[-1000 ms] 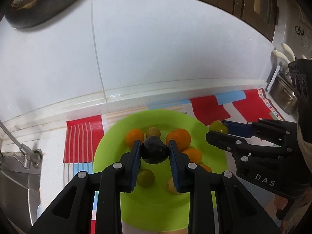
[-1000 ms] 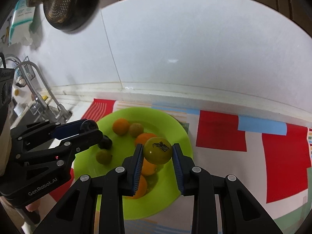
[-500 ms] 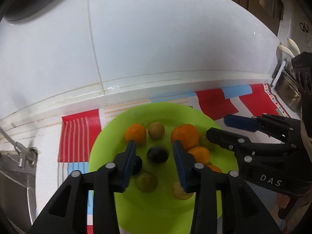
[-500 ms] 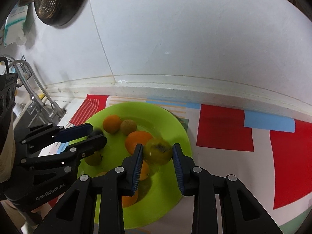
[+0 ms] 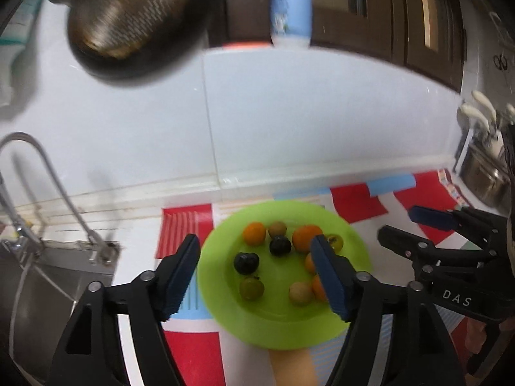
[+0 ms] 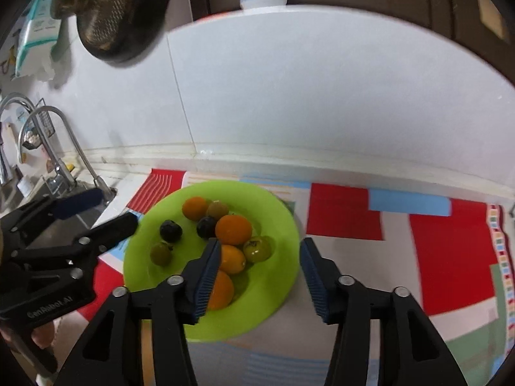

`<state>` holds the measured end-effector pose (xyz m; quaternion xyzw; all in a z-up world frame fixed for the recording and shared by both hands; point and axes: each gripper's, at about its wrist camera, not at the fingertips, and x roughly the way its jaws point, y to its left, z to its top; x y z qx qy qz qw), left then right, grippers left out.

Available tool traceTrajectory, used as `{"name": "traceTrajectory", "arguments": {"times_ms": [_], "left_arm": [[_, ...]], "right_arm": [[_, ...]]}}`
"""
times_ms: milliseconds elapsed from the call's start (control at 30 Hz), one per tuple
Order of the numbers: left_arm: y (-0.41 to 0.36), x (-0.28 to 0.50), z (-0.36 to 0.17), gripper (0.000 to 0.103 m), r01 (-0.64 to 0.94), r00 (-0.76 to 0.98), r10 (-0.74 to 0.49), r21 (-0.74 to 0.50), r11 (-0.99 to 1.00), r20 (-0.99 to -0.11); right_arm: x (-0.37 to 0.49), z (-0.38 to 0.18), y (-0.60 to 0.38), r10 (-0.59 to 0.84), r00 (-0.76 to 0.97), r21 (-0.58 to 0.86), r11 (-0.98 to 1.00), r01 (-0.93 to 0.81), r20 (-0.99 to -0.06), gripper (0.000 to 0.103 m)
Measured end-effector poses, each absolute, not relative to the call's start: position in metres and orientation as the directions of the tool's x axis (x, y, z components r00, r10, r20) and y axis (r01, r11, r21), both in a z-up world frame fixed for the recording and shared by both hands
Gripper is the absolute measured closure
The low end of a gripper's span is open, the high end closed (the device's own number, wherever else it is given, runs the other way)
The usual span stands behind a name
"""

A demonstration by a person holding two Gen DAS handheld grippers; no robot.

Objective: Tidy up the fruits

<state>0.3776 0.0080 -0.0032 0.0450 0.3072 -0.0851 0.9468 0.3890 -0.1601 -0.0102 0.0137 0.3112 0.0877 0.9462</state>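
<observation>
My left tongs (image 5: 256, 270): spread wide apart, holding nothing, raised above the near left part of the plate; the left blue pad sits over the mat, the right pad over the fruit.
My right tongs (image 6: 260, 271): also spread wide and empty, above the plate's right half; the left pad covers part of an orange, the right pad is past the rim, over the mat.
Green plate (image 5: 280, 317): round, bright lime, lying flat on a patterned mat close to the white wall.
Fruits: all of them lie on the plate.
Large orange (image 6: 233, 229): near the plate's middle.
Small orange (image 6: 194, 207): toward the wall side, just beside a brownish round fruit (image 6: 218, 209).
Dark fruits: two, one (image 6: 170, 230) left of centre, the other (image 6: 206, 226) touching the large orange.
Yellow-green tomato (image 6: 256, 249): right of centre, dark stem mark on top, touching an orange fruit (image 6: 232, 259) beside it.
Green fruit (image 6: 161, 253): alone on the plate's left side.
Nearest orange (image 6: 221, 291): partly hidden behind my right tongs' left finger.
Mat (image 6: 341, 212): red, pale blue, white and green blocks, spreading to the right of the plate.
Faucet (image 6: 59, 148): curved metal, left of the plate, above a steel sink (image 5: 48, 292).
Strainer (image 6: 103, 9): metal mesh, hanging on the wall, upper left.
Bottle (image 5: 290, 6): pale blue, blurred, standing on the ledge above the wall.
</observation>
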Motion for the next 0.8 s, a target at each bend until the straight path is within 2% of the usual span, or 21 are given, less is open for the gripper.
{"name": "traceTrajectory", "arguments": {"times_ms": [100, 167, 500, 800], "left_arm": [[0.007, 0.358, 0.009, 0.021, 0.181, 0.816, -0.129, 0.037, 0.983, -0.563], [0.007, 0.345, 0.015, 0.019, 0.177, 0.823, -0.129, 0.034, 0.984, -0.553], [0.002, 0.285, 0.029, 0.013, 0.169, 0.845, -0.118, 0.051, 0.984, -0.522], [0.003, 0.228, 0.038, 0.006, 0.155, 0.873, -0.1, 0.078, 0.985, -0.477]], "right_arm": [[0.369, 0.002, -0.165, 0.148, 0.809, 0.068, 0.989, -0.133, -0.569, 0.044], [0.356, 0.009, -0.167, 0.144, 0.819, 0.068, 0.99, -0.127, -0.556, 0.038], [0.282, 0.033, -0.172, 0.083, 0.87, 0.037, 0.997, -0.074, -0.486, 0.03], [0.225, 0.031, -0.175, 0.055, 0.872, 0.053, 0.998, -0.033, -0.486, 0.025]]}}
